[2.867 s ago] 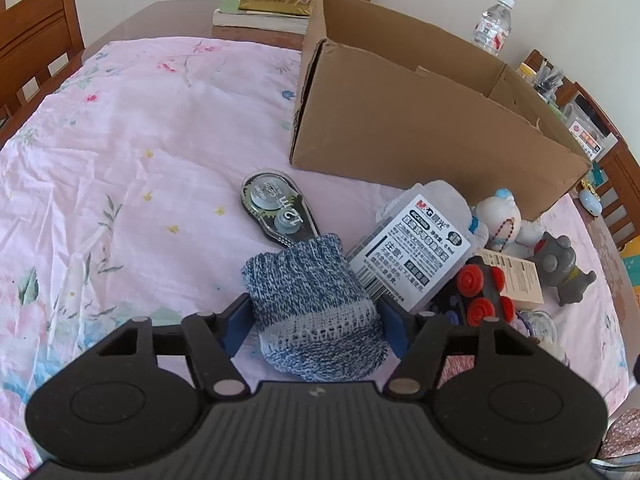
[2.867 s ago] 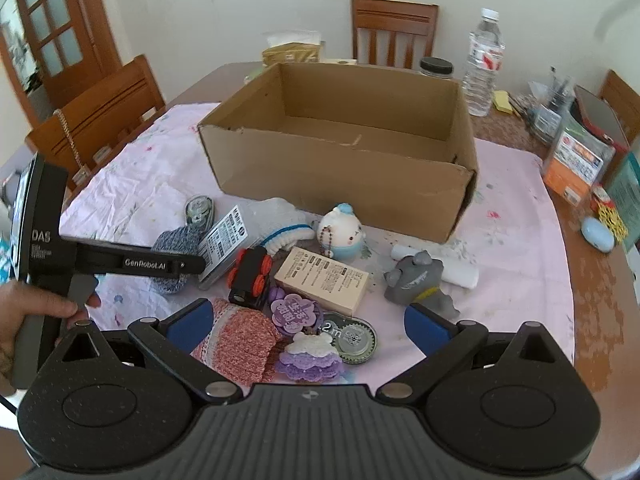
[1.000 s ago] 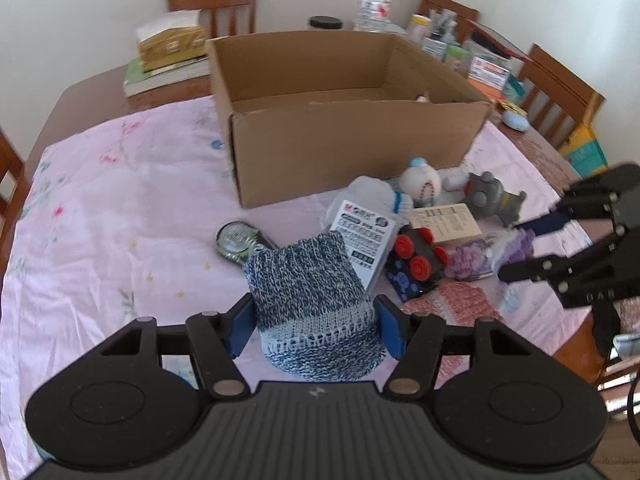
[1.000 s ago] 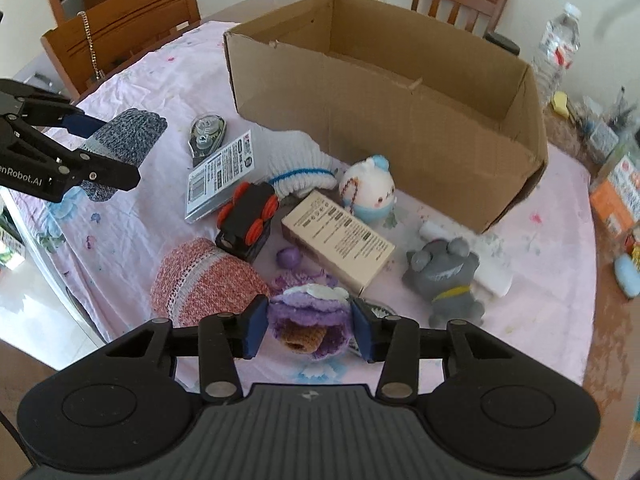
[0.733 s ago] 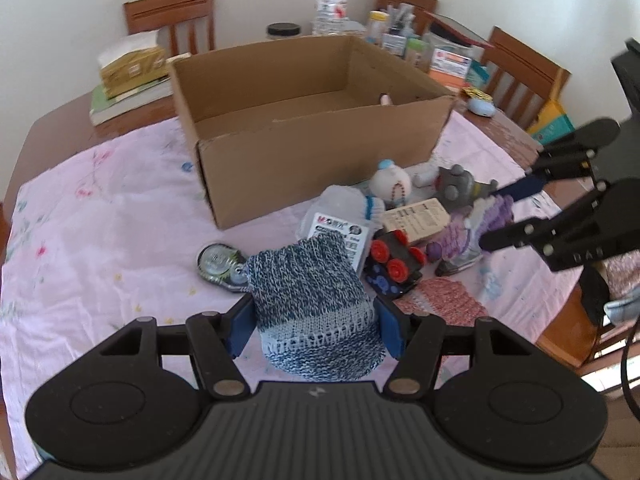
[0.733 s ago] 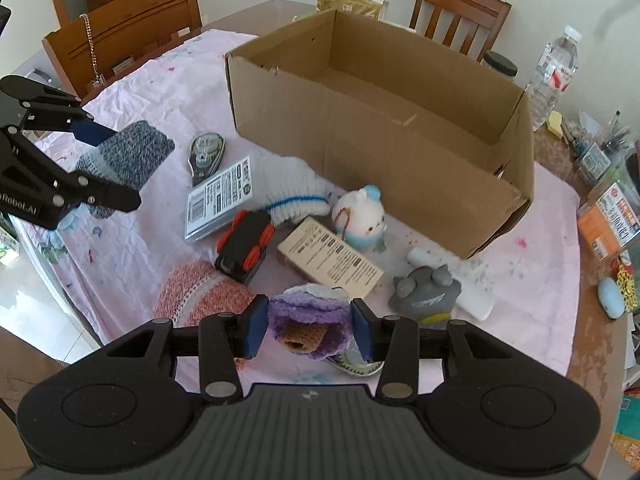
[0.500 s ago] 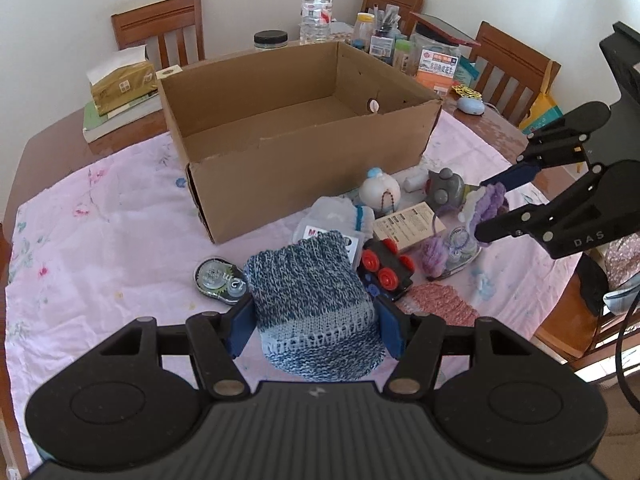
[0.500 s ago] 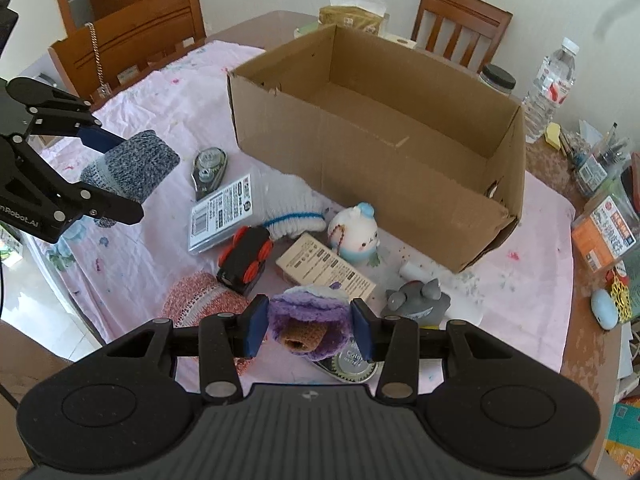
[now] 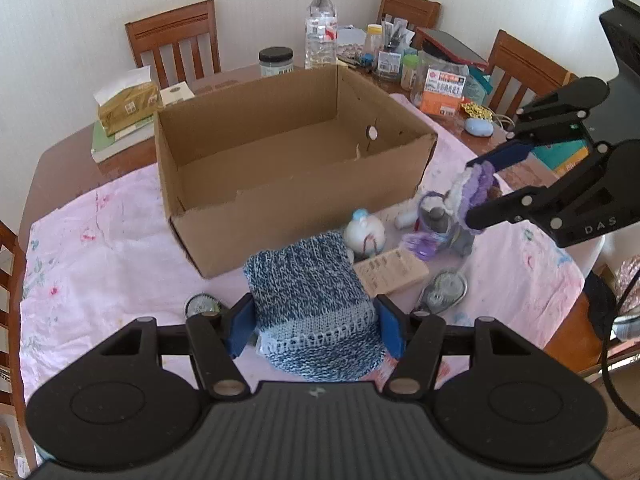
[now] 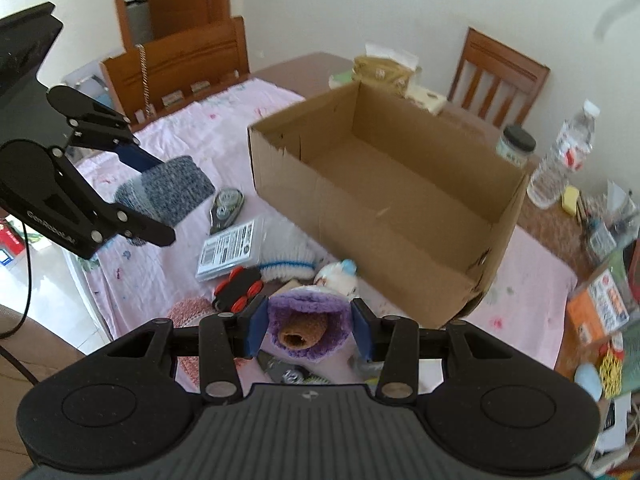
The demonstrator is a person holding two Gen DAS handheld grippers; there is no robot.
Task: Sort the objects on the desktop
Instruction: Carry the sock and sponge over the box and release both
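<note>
Left wrist view: two soft things are up in the air, near the big box.

The left gripper [image 9: 314, 326] squeezes a blue knit sock [image 9: 308, 300]. The right gripper [image 10: 306, 330] squeezes a fuzzy purple sock [image 10: 306, 330]. Both hang above the worktop [image 9: 100, 240], probably so they can drop into the empty cardboard box [image 9: 280, 152] close by.

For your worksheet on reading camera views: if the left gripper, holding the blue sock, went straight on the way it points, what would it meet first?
Probably the cardboard box: its near wall stands just beyond the blue sock in the left gripper. Depth is unclear.
</note>
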